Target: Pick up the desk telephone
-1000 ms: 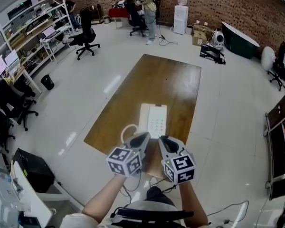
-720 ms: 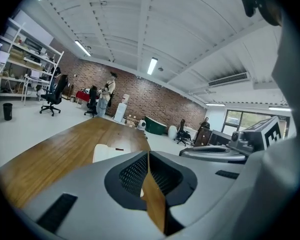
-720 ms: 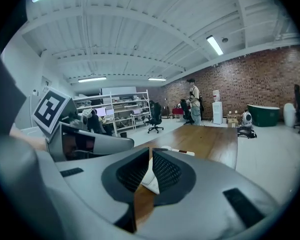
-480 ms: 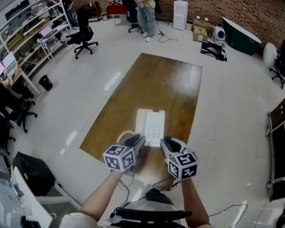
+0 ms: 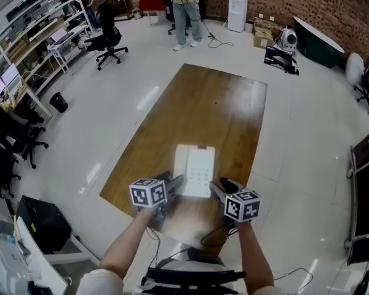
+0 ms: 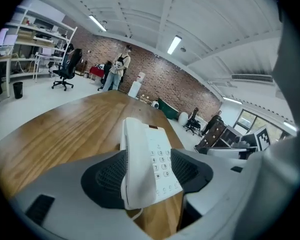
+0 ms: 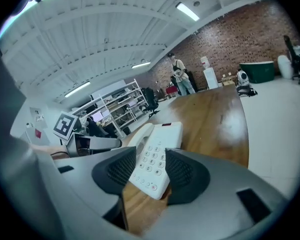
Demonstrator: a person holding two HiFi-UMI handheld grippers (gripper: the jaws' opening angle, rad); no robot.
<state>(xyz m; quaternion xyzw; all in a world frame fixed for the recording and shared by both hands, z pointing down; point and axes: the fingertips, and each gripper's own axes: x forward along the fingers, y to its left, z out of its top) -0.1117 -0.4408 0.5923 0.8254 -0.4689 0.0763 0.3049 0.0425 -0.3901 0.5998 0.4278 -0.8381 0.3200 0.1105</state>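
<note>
On the wooden table [image 5: 234,115], toward its near end and flat on the top: the white desk telephone [image 5: 195,171], keypad up, handset along its left side, a small dark mark at its far edge. At the table's near end, left of the telephone's near corner: the left gripper [image 5: 174,183], marker cube up, pointing along the table and somewhat down. Jaws apart, just been opening, with the handset side and near end of the telephone showing in the gap between the dark ribbed pads [image 6: 105,176] in the left gripper view; no pressing of either pad on it to be seen. At the same end of the table, right of the telephone's other near corner: the right gripper [image 5: 219,188], likewise tilted down. Jaws also parted and just been opening, with the keypad corner of the telephone framed between them in the right gripper view, not clamped. Beyond the table's far end, on the pale floor: a standing person [image 5: 184,8]. Off the table's far left corner: a black office chair [image 5: 107,39]. Behind all of it, past the table's far end: a brick wall [image 5: 320,2].
</note>
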